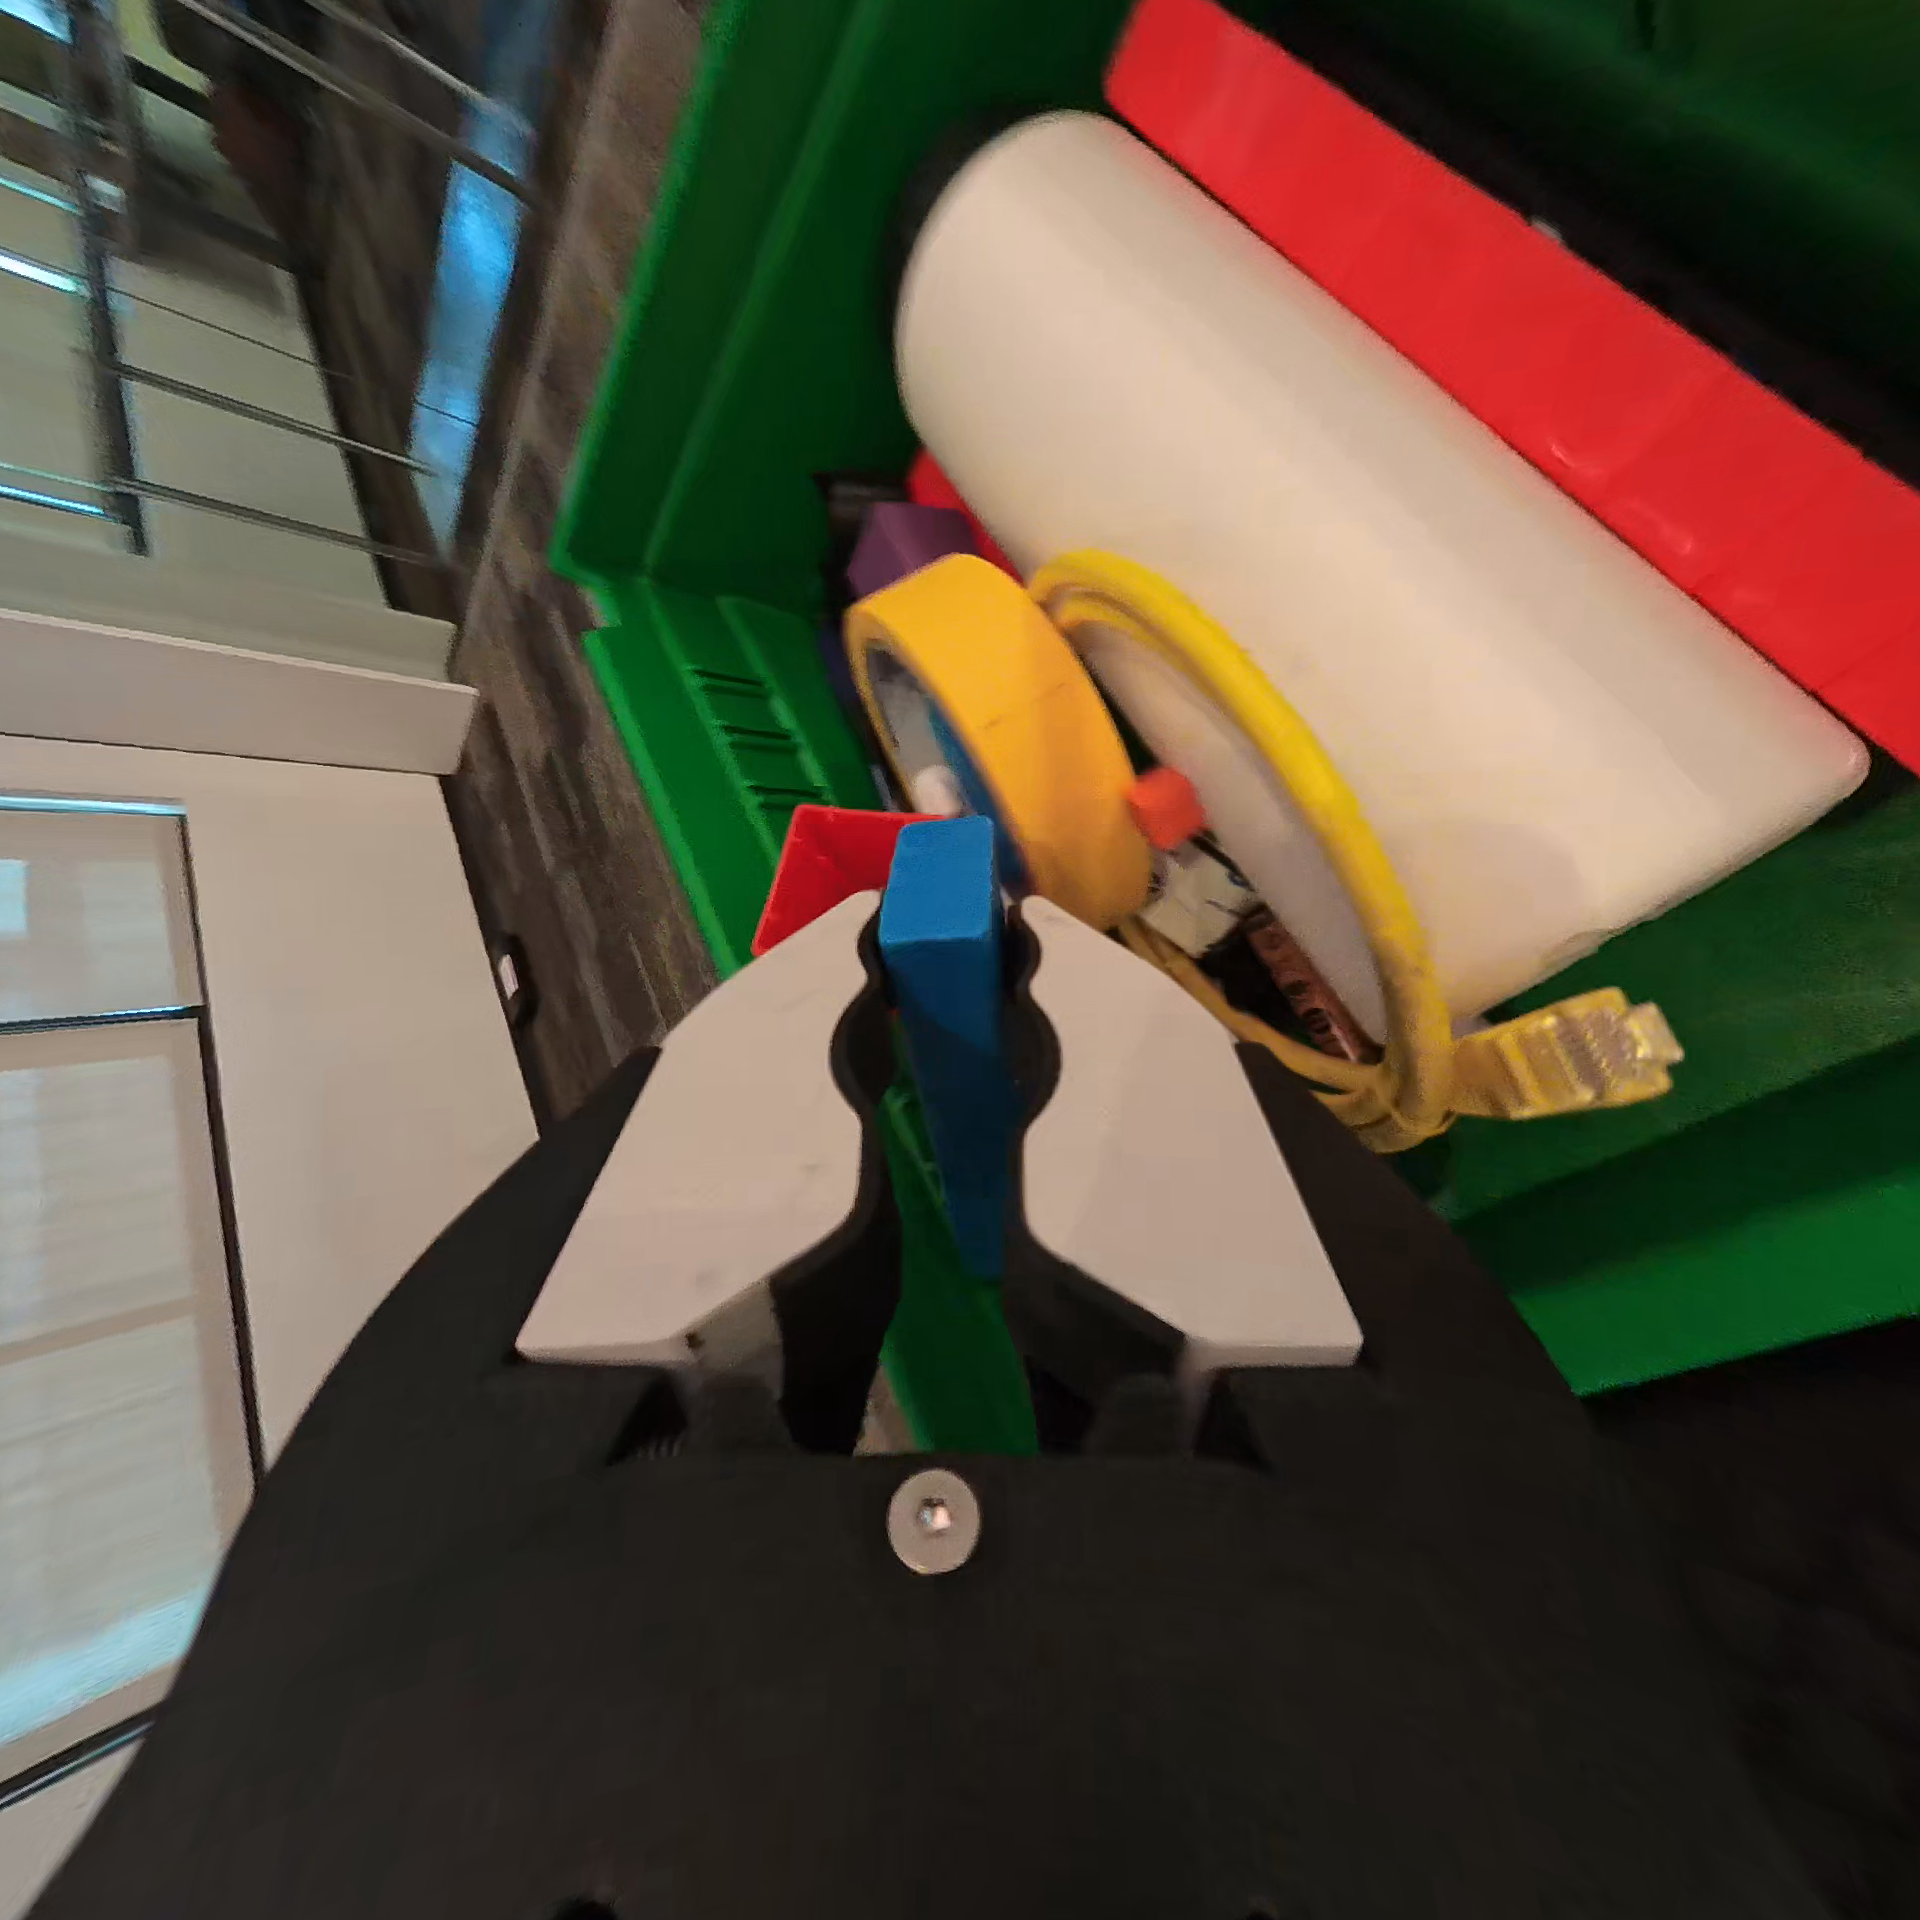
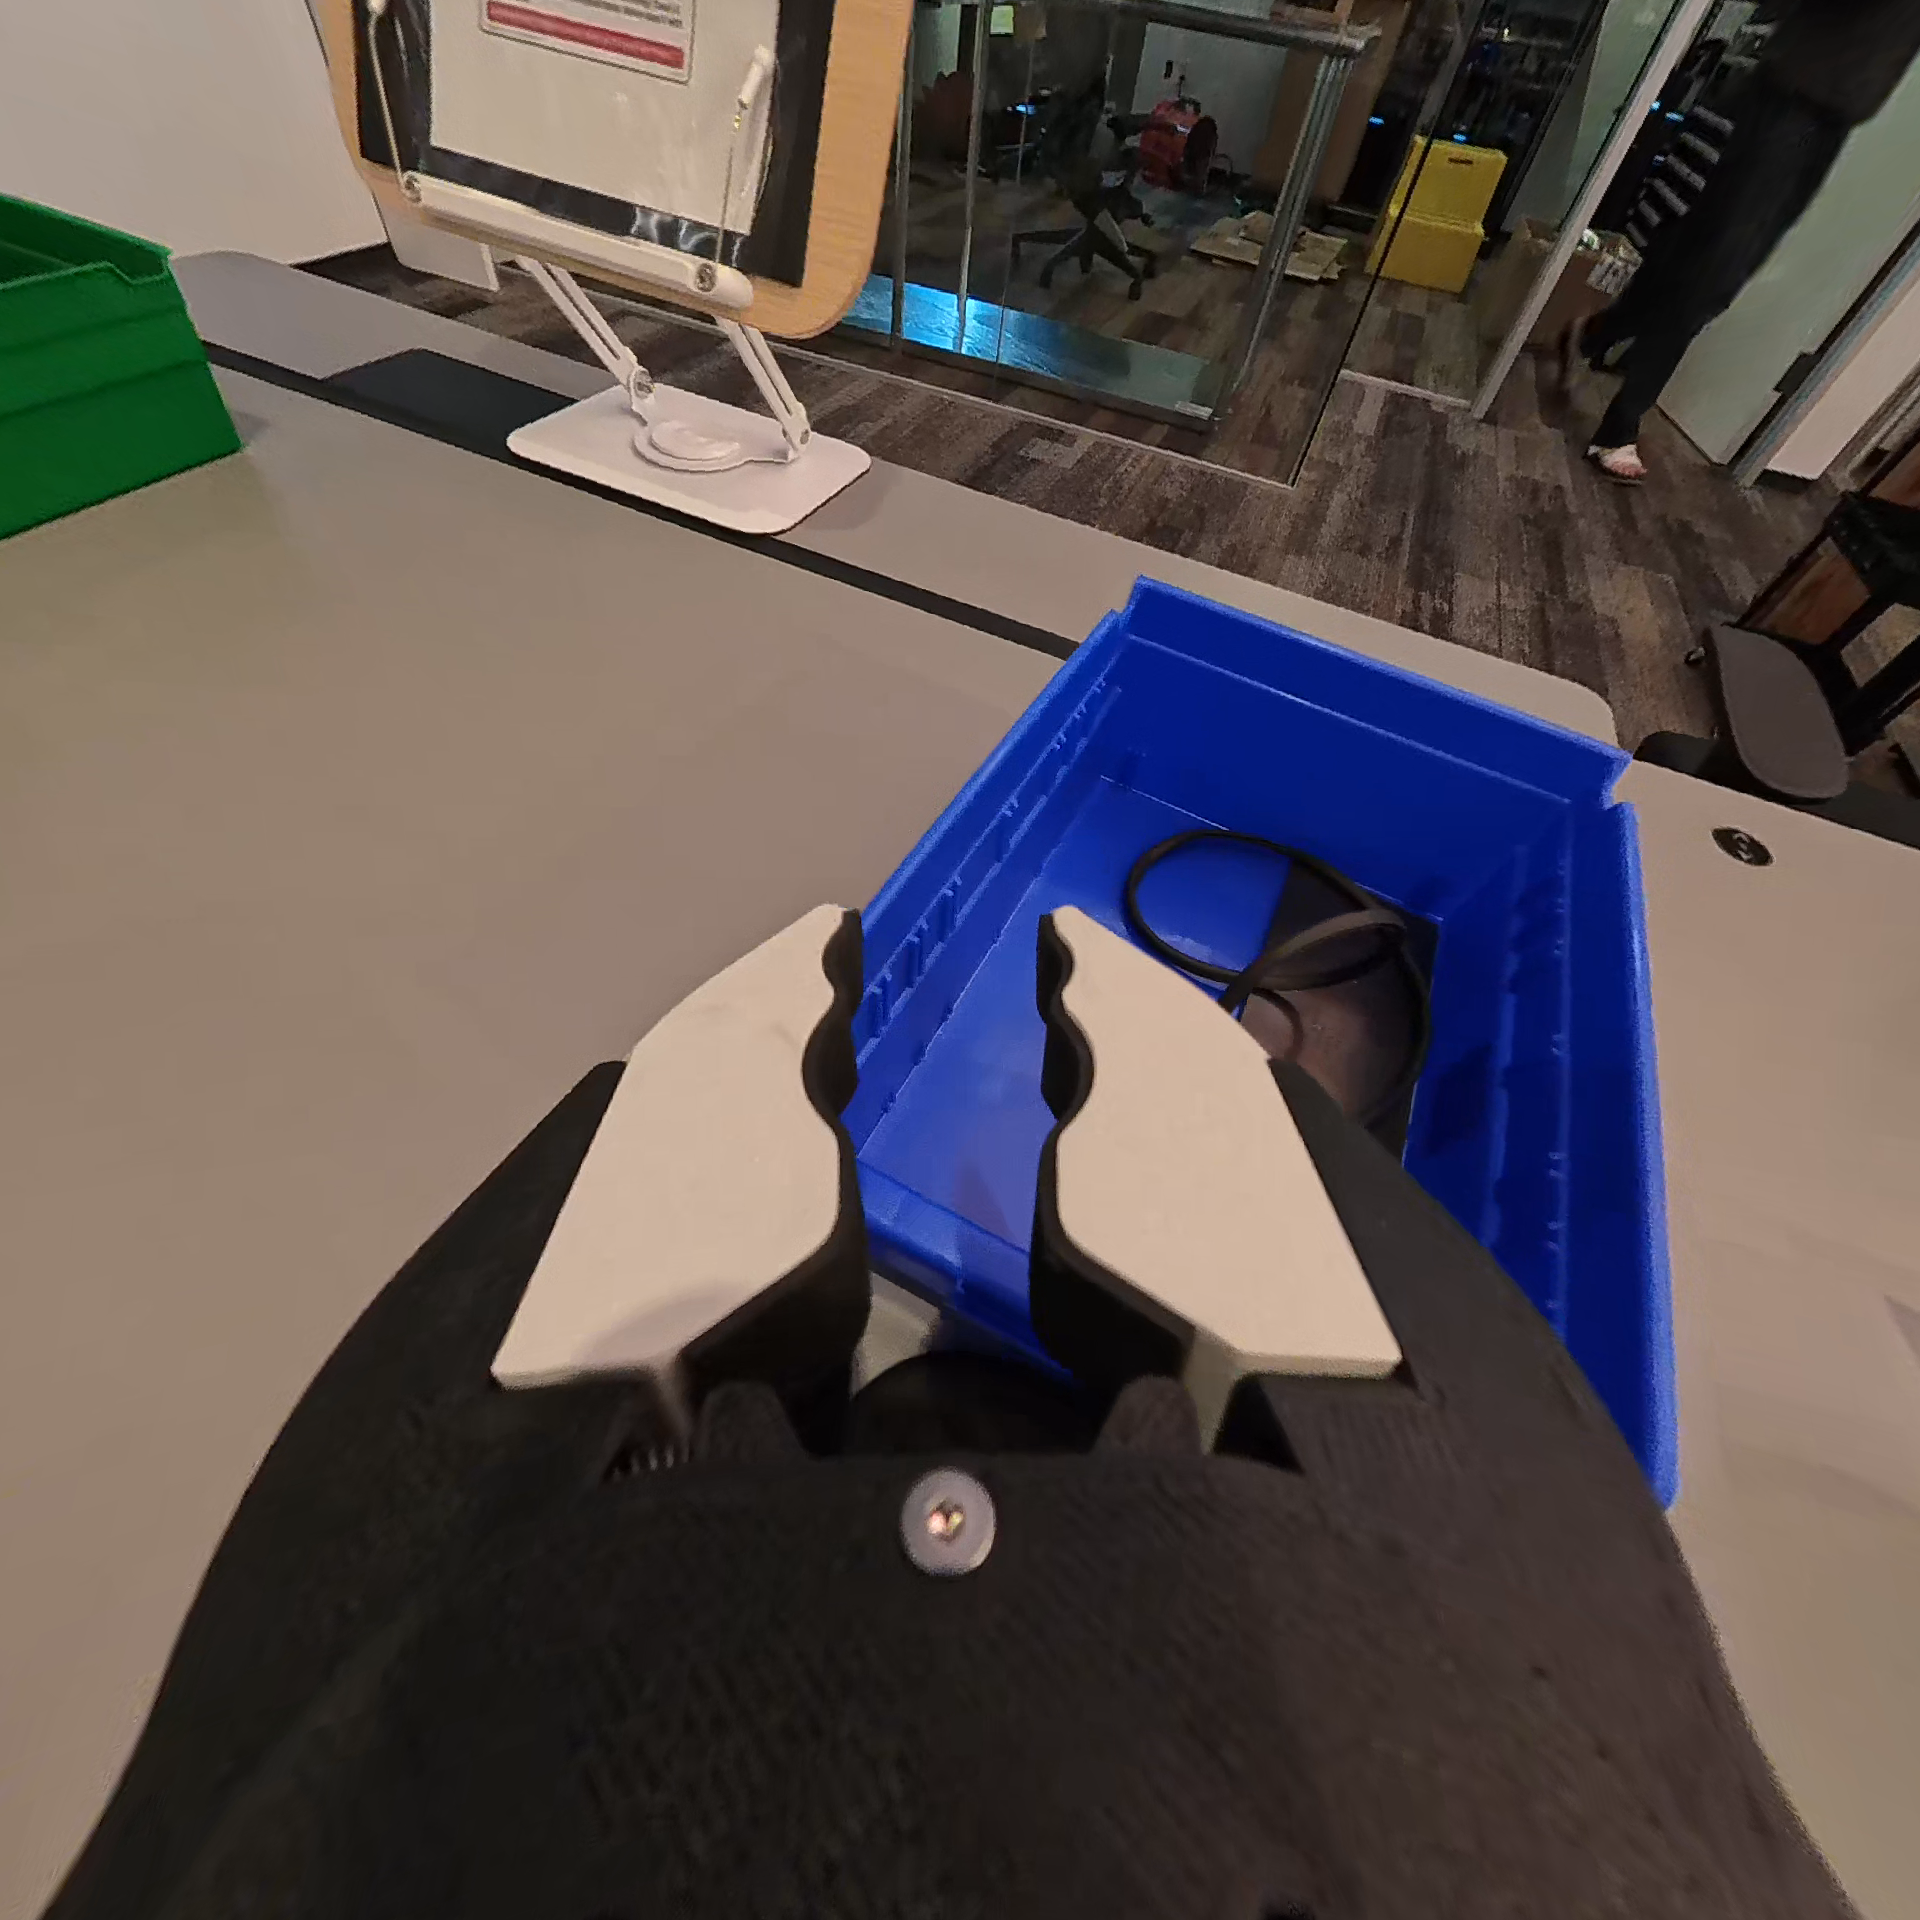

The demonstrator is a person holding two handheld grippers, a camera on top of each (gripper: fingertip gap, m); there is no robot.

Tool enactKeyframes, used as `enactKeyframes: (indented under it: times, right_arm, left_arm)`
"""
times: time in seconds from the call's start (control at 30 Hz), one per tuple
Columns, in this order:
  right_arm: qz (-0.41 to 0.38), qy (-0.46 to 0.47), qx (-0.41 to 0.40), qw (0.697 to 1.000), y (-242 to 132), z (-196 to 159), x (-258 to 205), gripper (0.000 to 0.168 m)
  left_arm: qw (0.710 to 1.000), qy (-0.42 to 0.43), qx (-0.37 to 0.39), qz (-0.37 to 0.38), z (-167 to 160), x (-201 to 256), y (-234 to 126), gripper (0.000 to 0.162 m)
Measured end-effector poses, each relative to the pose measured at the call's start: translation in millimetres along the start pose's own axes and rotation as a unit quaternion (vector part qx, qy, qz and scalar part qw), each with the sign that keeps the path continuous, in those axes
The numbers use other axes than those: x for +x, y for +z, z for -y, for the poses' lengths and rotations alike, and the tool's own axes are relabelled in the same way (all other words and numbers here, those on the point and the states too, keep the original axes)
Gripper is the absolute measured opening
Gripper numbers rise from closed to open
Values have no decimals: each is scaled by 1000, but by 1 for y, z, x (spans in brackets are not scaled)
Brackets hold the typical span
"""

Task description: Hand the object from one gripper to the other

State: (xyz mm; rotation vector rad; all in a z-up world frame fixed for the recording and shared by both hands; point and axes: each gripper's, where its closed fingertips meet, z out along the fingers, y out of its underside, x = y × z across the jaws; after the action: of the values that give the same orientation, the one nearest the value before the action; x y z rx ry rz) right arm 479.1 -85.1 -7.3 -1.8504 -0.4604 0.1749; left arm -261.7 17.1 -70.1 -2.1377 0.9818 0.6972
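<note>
Both the left gripper (image 1: 940,914) and right gripper (image 2: 948,935) pair a textured black body with pale grey, wavy-edged fingers (image 2: 717,1132); a silver screw (image 1: 932,1522) sits lower centre.

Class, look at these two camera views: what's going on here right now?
A person is working two handheld grippers. The left gripper is shut on a blue block, held over a green bin that contains a white roll, yellow tape and a yellow cable. The right gripper is open and empty, above a blue bin with a black cord in it. The handover hasn't happened yet.
</note>
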Motion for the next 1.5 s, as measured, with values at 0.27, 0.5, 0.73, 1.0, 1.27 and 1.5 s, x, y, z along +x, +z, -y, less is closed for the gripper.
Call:
enactKeyframes:
  times: [0.27,0.5,0.73,1.0,1.27,1.5]
  right_arm:
    - [51,-1,32,998,22,24,-27,31]
    - [332,49,144,931,51,114,-161,31]
    - [532,74,145,831,53,169,-256,62]
    - [526,34,75,846,88,155,-232,18]
    - [141,-146,118,972,135,166,-139,18]
    - [-6,-255,189,948,133,178,-140,18]
  left_arm:
    - [964,-181,188,-45,69,-40,-103,17]
    - [751,-247,490,-367,269,41,-245,17]
    - [659,-196,512,-515,393,143,-279,17]
    - [625,-175,541,-535,442,166,-278,18]
    - [703,-231,499,-451,454,159,-240,64]
    - [666,-269,545,-432,470,155,-246,73]
